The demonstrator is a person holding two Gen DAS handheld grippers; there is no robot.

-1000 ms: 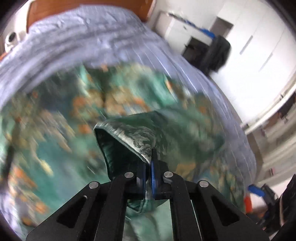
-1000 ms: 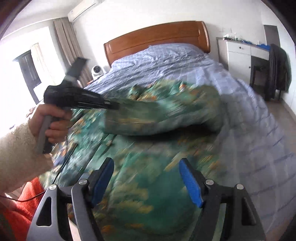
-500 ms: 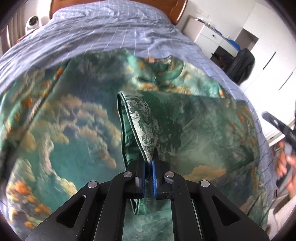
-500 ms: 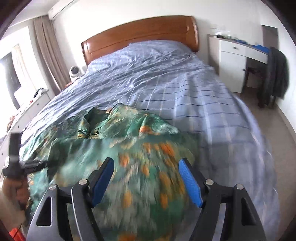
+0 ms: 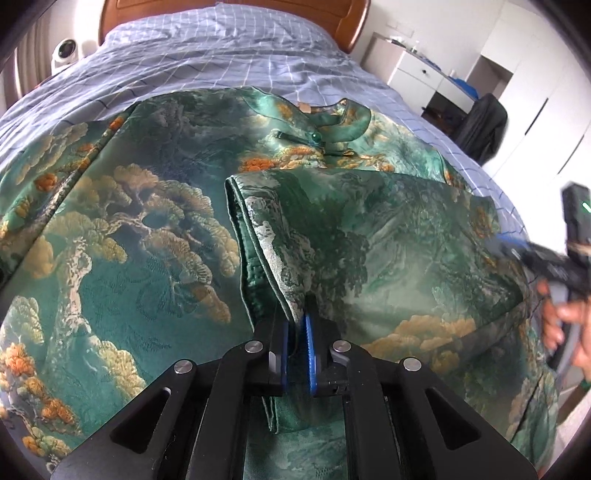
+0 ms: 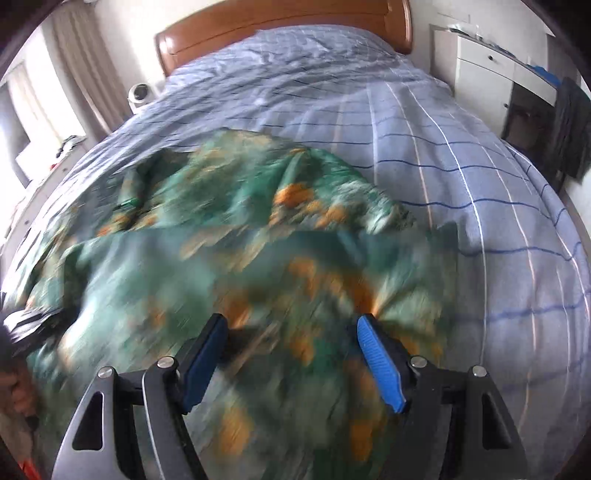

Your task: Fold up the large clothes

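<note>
A large green brocade garment [image 5: 155, 236] with orange and gold cloud patterns lies spread on the bed. Its collar [image 5: 343, 118] points toward the headboard. My left gripper [image 5: 297, 328] is shut on the cuff of the sleeve [image 5: 266, 236], which is folded across the garment's body. In the right wrist view the garment [image 6: 229, 251] is blurred by motion. My right gripper [image 6: 288, 350] is open and empty, low over the garment's right side. It also shows at the right edge of the left wrist view [image 5: 517, 254].
The bed [image 6: 424, 122] has a blue checked cover and a wooden headboard [image 6: 277, 22]. A white desk [image 6: 491, 70] and a dark jacket on a chair [image 5: 480, 125] stand right of the bed. A small white camera [image 5: 64, 55] sits at the left.
My left gripper has carried the sleeve across the garment and lowered it. My right gripper has swung down toward the garment's right side, staying open.
</note>
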